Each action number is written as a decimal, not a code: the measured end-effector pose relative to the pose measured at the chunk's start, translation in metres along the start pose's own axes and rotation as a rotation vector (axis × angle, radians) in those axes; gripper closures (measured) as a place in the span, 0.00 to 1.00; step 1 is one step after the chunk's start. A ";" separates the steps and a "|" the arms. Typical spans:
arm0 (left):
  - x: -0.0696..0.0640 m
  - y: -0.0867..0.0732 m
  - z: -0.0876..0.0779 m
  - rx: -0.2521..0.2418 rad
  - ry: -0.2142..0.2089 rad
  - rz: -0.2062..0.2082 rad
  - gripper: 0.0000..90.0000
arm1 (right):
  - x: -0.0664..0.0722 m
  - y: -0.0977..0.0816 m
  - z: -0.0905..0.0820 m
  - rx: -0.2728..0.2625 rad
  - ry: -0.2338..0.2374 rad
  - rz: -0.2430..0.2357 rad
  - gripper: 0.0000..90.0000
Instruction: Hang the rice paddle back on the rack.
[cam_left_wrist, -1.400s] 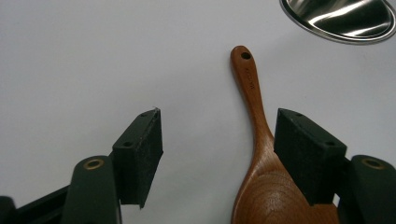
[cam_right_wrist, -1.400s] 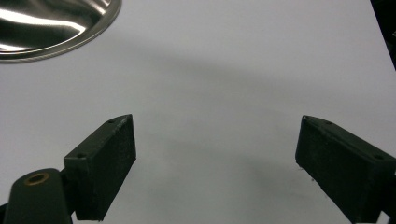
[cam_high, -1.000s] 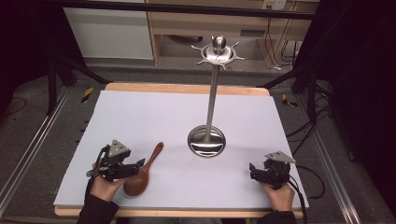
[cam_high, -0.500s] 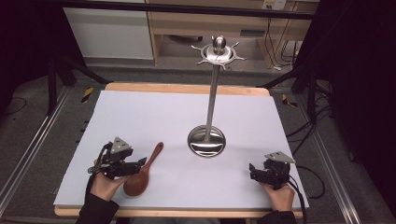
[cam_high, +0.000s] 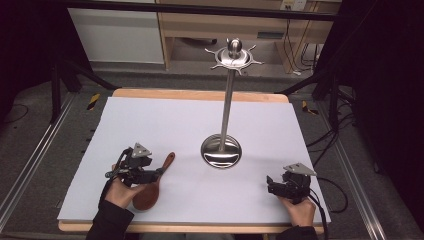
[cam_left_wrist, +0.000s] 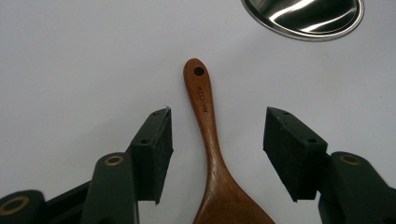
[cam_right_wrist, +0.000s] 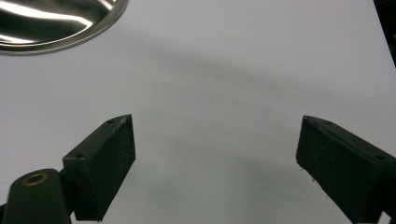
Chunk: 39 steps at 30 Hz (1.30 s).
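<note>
At the table's near edge, the left gripper (cam_high: 159, 172) straddles a wooden spoon (cam_high: 152, 185) lying flat on the white mat (cam_high: 165, 120); its jaws, just closing, stand clear of the handle (cam_left_wrist: 204, 108), whose hanging hole and stamped lettering appear in the left gripper view. The right gripper (cam_high: 270, 184) rests spread wide over bare mat. Beyond stands a steel utensil stand (cam_high: 226, 100).

Black two-jaw tools (cam_high: 161, 171) (cam_high: 270, 183), brass screws, grey triangular top plates, black cables, dark sleeves.
</note>
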<state>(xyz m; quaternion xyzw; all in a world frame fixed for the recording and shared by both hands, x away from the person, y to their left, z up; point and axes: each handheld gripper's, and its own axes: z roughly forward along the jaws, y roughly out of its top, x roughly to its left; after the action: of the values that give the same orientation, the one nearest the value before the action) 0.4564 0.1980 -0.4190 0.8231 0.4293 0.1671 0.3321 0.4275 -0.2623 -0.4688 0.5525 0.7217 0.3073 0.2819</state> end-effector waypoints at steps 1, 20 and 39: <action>-0.001 0.002 0.001 0.003 -0.003 0.001 0.47 | 0.000 0.000 0.000 0.005 -0.003 -0.001 0.14; 0.000 0.006 0.016 0.092 -0.023 0.011 0.52 | 0.003 0.003 0.001 0.004 -0.002 -0.012 0.13; 0.005 -0.005 0.041 0.216 -0.032 -0.013 0.67 | 0.006 0.003 0.003 0.022 0.003 -0.021 0.13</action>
<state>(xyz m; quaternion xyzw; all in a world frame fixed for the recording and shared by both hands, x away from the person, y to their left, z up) 0.4796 0.1873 -0.4521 0.8538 0.4449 0.1044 0.2494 0.4304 -0.2556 -0.4694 0.5476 0.7310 0.2974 0.2780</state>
